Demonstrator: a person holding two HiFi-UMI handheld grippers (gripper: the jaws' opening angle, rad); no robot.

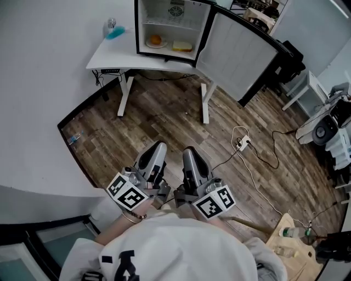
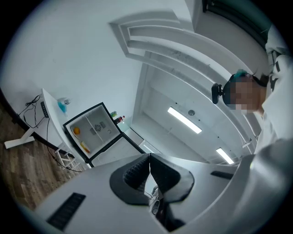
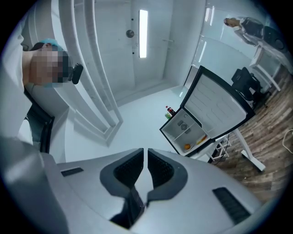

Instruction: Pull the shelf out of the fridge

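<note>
Wood floor (image 1: pixel 164 121) lies btwn person & fridge (image 1: pixel 173 27) at 12 o'clock, door (image 1: pixel 236 55) open so shelf (image 1: pixel 164 23) is reachable. Left gripper (image 1: pixel 158 149) & right gripper (image 1: pixel 189 153) both clenched empty, prob. pre-approach.

Lab or office: white desk (image 1: pixel 109 55), floor cables (image 1: pixel 258 153), equipment at right (image 1: pixel 329 126).

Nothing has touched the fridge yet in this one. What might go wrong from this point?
1. The left gripper and right gripper are both shut and far from the fridge. Unless they open first, they would only bump the shelf.
2. A stiff shelf might drag the fridge along the desk and topple the bottles on top.
3. The open door stands to the right, so the right gripper could catch it.
</note>
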